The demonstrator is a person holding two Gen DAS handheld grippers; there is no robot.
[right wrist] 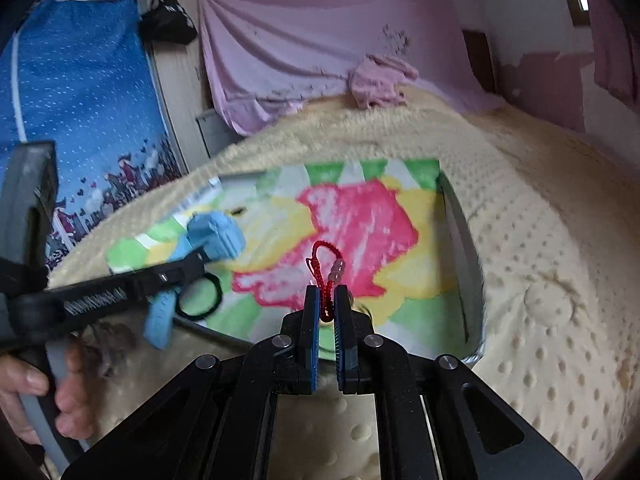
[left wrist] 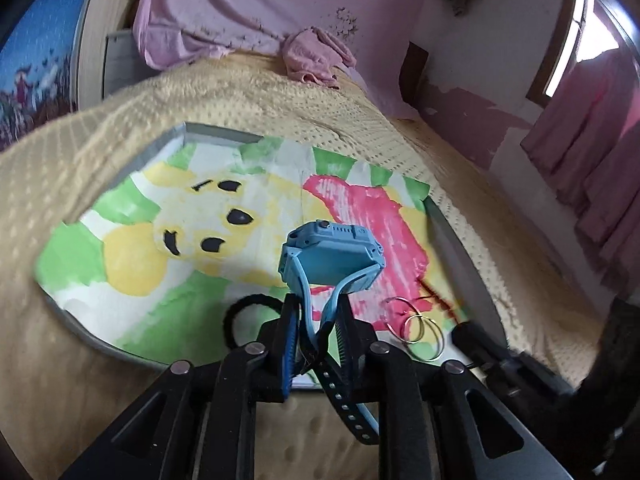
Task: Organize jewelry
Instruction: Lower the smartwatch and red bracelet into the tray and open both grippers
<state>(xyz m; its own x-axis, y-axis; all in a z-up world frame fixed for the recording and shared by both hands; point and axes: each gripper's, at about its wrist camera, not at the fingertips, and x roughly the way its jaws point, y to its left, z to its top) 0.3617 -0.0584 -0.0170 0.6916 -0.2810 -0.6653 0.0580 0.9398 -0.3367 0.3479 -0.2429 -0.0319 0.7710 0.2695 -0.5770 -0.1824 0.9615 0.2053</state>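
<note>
Left wrist view: left gripper (left wrist: 316,312) fingers narrow, clamped on the strap of a blue watch (left wrist: 330,254). Watch body sits above the fingertips, over the tray (left wrist: 456,256), roughly frame centre. Tray liner shows a yellow bear print with a red patch. Black hair tie (left wrist: 236,314) lies on the tray at 9 o'clock from the fingertips, partly hidden behind the left finger. Gold wire rings (left wrist: 420,328) at 3 o'clock, near the tray's front edge. Tray rests on a yellow dotted blanket (left wrist: 280,96) on the bed.

Right wrist view: right gripper (right wrist: 326,308) fingers narrow, pinching a red cord bracelet (right wrist: 326,268) with pale beads; loop sticks up at 12 o'clock over the red patch. Left gripper (right wrist: 192,268) enters from 9 o'clock with the watch (right wrist: 216,234), above the hair tie (right wrist: 200,296).
</note>
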